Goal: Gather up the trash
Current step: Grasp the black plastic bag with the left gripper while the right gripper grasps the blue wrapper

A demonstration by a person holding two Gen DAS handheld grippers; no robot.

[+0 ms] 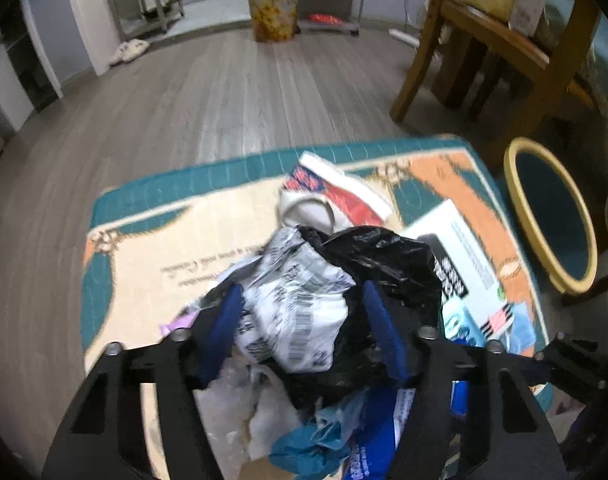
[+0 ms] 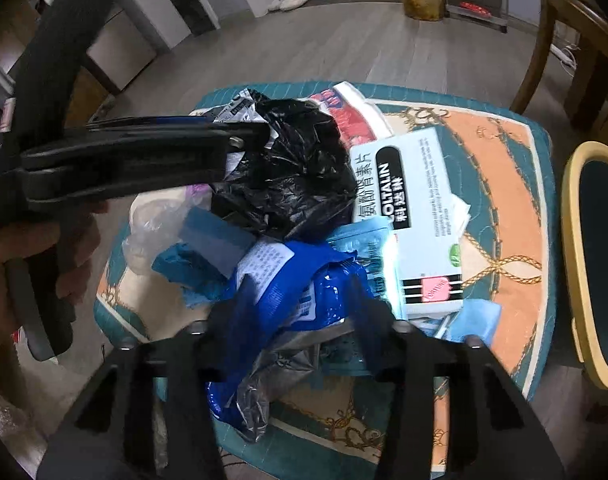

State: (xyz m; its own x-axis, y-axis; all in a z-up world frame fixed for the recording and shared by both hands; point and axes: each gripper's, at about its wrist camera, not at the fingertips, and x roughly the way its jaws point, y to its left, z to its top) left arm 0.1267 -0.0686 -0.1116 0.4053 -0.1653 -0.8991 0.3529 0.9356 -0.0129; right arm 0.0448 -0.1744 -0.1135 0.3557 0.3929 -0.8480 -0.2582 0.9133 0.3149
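- My left gripper (image 1: 299, 316) holds its blue pads against a crumpled white printed bag (image 1: 299, 304) and the black plastic bag (image 1: 384, 256) bunched with it, low in the frame's centre.
- My right gripper (image 2: 291, 308) pinches a blue glossy wrapper (image 2: 279, 292), lower centre; motion blur hides the exact pad contact.
- Around them one heap of trash lies on a patterned teal-and-orange cushion (image 2: 504, 168).
- One white medicine box (image 2: 420, 208) lies flat just right of the black bag, its long axis running from near to far.
- Beyond it, one red-and-white packet (image 1: 344, 192).
- Far across the wooden floor (image 1: 223, 92), one full bin (image 1: 273, 12).
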